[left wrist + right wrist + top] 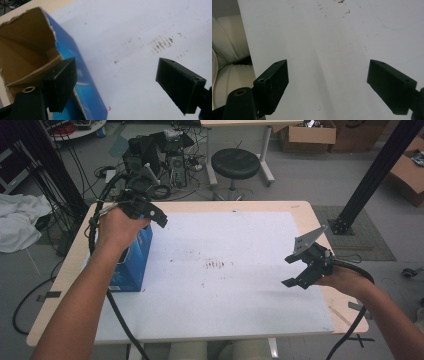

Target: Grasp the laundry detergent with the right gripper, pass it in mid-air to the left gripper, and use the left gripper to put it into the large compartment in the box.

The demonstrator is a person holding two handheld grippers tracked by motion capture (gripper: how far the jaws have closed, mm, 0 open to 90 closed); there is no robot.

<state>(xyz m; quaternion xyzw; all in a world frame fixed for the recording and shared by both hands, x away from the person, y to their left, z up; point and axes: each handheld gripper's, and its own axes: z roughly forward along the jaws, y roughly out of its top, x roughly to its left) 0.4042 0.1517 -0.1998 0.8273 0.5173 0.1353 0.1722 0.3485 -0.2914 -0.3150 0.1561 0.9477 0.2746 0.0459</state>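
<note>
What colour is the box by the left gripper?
The box is blue outside, with a brown cardboard inside; the left gripper view shows it best.

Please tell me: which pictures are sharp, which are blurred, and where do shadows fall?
High view: evenly lit, fairly sharp. Left gripper view: the black fingers are soft and blurred, the blue box slightly soft. Right gripper view: a faint grey shadow runs down the white sheet; no glare.

Blue box (pixel 134 265) with plain brown cardboard interior; white sheet (pixel 225 270) marked by small brown speckles, laid on a pale wooden surface (pixel 305 210); both hand-held grippers black.
</note>
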